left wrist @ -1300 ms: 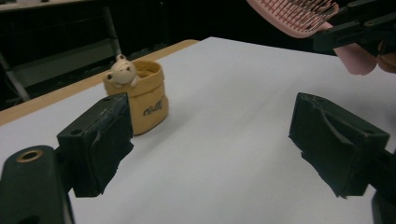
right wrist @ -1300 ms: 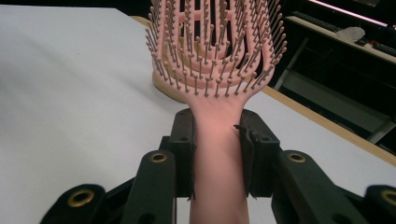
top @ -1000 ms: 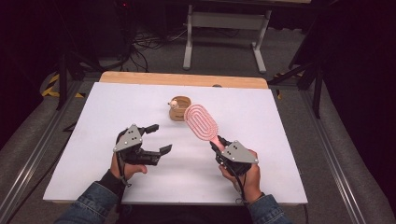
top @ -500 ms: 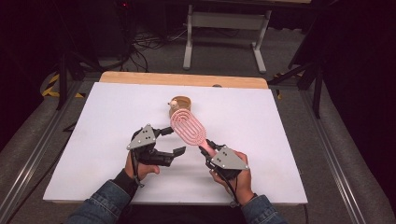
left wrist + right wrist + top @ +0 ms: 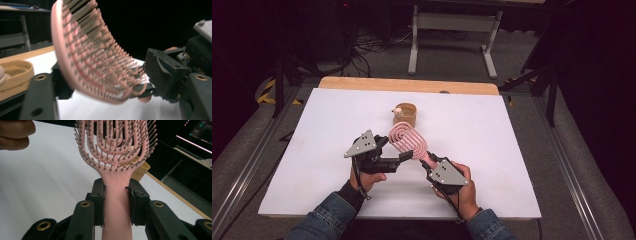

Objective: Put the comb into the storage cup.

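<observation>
Right tool (image 5: 426,159) clamped on the pink hairbrush (image 5: 408,139) handle; left tool (image 5: 404,156), jaws apart and just closing, straddles the brush head above the white surface (image 5: 492,150).

Sitting under bright overhead light: a white desk (image 5: 512,165) with a wooden strip (image 5: 407,85) along the far edge. Lying beyond, grey carpeted floor (image 5: 452,55) with tangled cables (image 5: 372,42) far left and a grey metal stand (image 5: 452,22) behind. Fading into darkness all around.
</observation>
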